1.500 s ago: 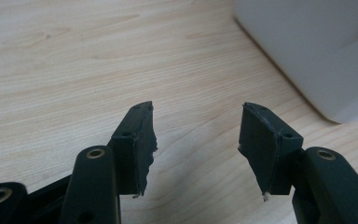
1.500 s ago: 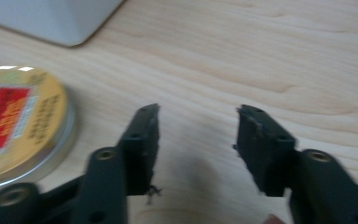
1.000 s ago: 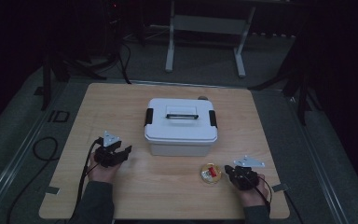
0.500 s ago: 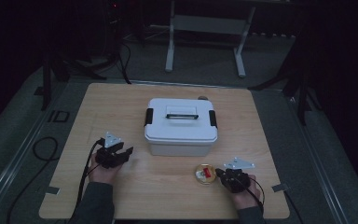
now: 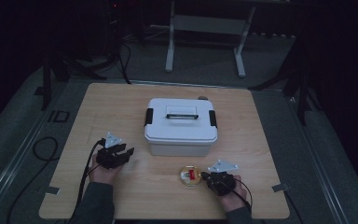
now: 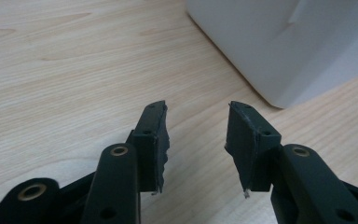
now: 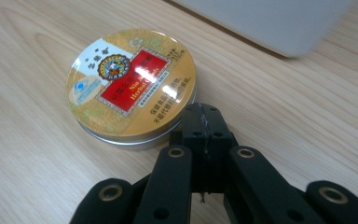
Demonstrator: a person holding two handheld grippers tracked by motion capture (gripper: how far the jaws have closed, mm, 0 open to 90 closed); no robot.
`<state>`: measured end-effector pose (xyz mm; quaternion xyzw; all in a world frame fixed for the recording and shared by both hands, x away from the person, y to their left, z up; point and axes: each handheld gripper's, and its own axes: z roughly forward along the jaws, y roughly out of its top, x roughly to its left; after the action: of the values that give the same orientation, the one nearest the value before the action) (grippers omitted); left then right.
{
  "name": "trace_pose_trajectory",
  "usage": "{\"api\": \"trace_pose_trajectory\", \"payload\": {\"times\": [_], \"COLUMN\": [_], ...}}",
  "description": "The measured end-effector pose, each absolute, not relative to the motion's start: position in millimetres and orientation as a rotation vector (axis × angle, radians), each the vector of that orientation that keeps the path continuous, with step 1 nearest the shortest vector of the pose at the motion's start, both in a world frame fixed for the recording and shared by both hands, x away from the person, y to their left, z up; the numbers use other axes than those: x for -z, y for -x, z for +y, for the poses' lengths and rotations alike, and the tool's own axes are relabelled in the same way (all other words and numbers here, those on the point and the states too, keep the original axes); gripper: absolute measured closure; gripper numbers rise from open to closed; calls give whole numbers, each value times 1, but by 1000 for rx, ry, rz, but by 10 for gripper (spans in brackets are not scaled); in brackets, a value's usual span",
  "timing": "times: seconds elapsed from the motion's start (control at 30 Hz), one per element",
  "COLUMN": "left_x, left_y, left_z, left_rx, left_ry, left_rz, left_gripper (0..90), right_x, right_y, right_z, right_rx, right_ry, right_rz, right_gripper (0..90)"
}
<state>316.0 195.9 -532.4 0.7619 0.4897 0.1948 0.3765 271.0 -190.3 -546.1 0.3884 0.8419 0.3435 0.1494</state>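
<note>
A white lidded box with black latches and a top handle stands mid-table. In front of it lies a small round gold tin with a red label. My right gripper is shut with nothing in it, its tips right at the tin's rim. My left gripper rests open on the wood, left of the box; its jaws hold nothing, and the box corner lies just ahead.
The wooden table has bare room around the box. Cables trail off the left edge. A metal stand is on the floor beyond the table. Tape marks sit near the front corners.
My right gripper has slid left across the table until its tips are up against the tin. The left gripper has stayed put.
</note>
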Motion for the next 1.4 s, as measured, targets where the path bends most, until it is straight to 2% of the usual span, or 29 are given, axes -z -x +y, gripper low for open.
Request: {"api": "trace_pose_trajectory", "payload": {"times": [0.8,0.87,0.9,1.1,1.3,1.4], "left_x": [523,520,519,511,509,510], "left_y": [-300,-299,-298,-296,-294,-294], "left_z": [175,172,170,147,120,105], "left_rx": [-402,-393,-389,-350,-291,-278], "left_ry": [-1988,-1989,-1984,-2010,-2065,-2108], "left_rz": [1100,1077,1065,961,847,808], "left_gripper": [658,664,664,714,860,898], "right_x": [553,551,551,543,541,540], "right_y": [-263,-263,-263,-269,-269,-269], "right_z": [-120,-123,-123,-151,-165,-168], "right_rx": [-1033,-1033,-1033,-1076,-1061,-1062], "right_ry": [-825,-827,-827,-941,-987,-995], "right_rz": [2536,2526,2526,2453,2420,2410], "right_gripper": [892,821,821,677,628,616]}}
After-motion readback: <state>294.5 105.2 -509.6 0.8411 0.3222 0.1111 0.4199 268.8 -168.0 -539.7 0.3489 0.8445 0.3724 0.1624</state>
